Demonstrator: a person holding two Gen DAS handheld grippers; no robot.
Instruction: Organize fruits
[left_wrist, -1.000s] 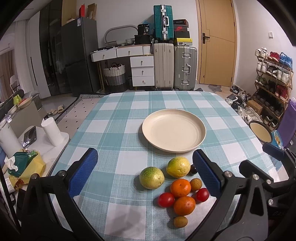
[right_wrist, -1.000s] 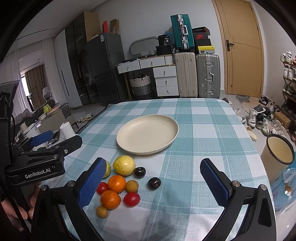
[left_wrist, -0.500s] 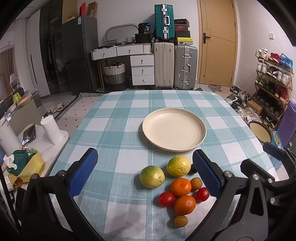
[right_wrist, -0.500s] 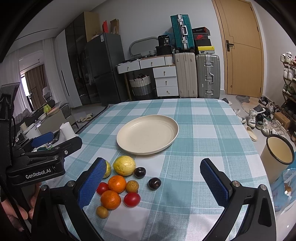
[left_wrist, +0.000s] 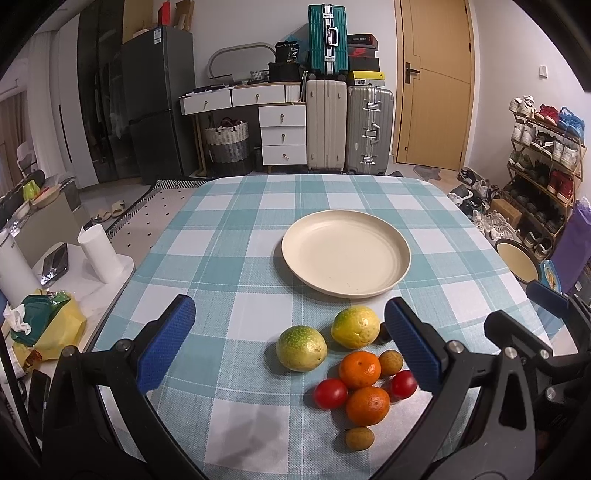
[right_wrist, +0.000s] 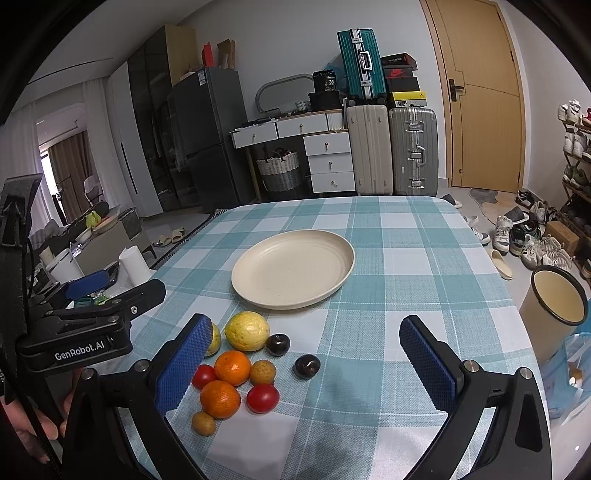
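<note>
Checked teal-and-white tablecloth (left_wrist: 229, 236), cluttered room behind with suitcases (left_wrist: 347, 125), a fridge and a shoe rack, so that's your workspace. Honestly, you haven't started yet as far as I can see. Your cream plate (left_wrist: 402, 258) sits bare in the middle of the table, nothing on it at all.

All the fruit is bunched together on the cloth on your side of the plate, near it but not touching: two yellow-green round fruits (left_wrist: 301, 348), two oranges (left_wrist: 359, 369), two red tomatoes (left_wrist: 330, 393) and a couple of small brownish fruits (left_wrist: 359, 438). From the right wrist view you also get two dark plum-like fruits (right_wrist: 307, 366), one of them sitting a bit apart from the pile.

Your left gripper (left_wrist: 288, 349) hangs over the near-left of the cluster with its jaws spread wide, holding nothing. Your right gripper (right_wrist: 308, 363) is the same deal, jaws wide apart and empty, with the loose dark fruit lying between them further out.

So my guess is every single piece is left to move, presumably onto the plate. The small round ones look like they'd roll if you nudge them, so maybe pick off the outliers first.
</note>
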